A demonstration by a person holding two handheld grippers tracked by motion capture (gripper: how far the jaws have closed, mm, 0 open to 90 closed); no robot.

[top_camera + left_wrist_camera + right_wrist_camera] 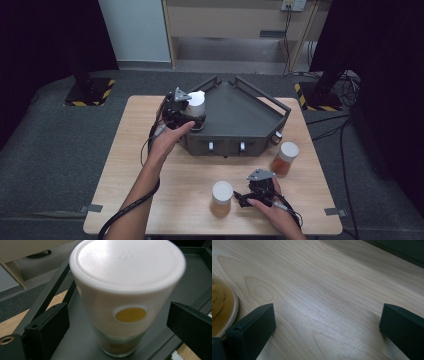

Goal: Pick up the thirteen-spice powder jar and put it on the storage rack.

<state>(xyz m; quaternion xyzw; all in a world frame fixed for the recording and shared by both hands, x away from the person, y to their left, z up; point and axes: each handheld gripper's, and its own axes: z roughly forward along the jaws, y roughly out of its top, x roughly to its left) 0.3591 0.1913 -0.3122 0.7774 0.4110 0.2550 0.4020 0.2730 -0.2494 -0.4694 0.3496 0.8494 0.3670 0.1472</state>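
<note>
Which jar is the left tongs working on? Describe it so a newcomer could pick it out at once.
Start at the dark corner-shaped tray at the back of the wooden table. At its left front edge stands a white-lidded jar between the open left tongs. Unlike the two white-lidded jars on the bare tabletop, it stands on the tray and carries a round yellow sticker.

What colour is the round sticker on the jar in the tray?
Yellow sticker on the jar; clearest in the left gripper view.

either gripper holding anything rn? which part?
Nothing held. Left gripper open, jaws clear of the jar standing in the tray. Right gripper open over the table.
</note>
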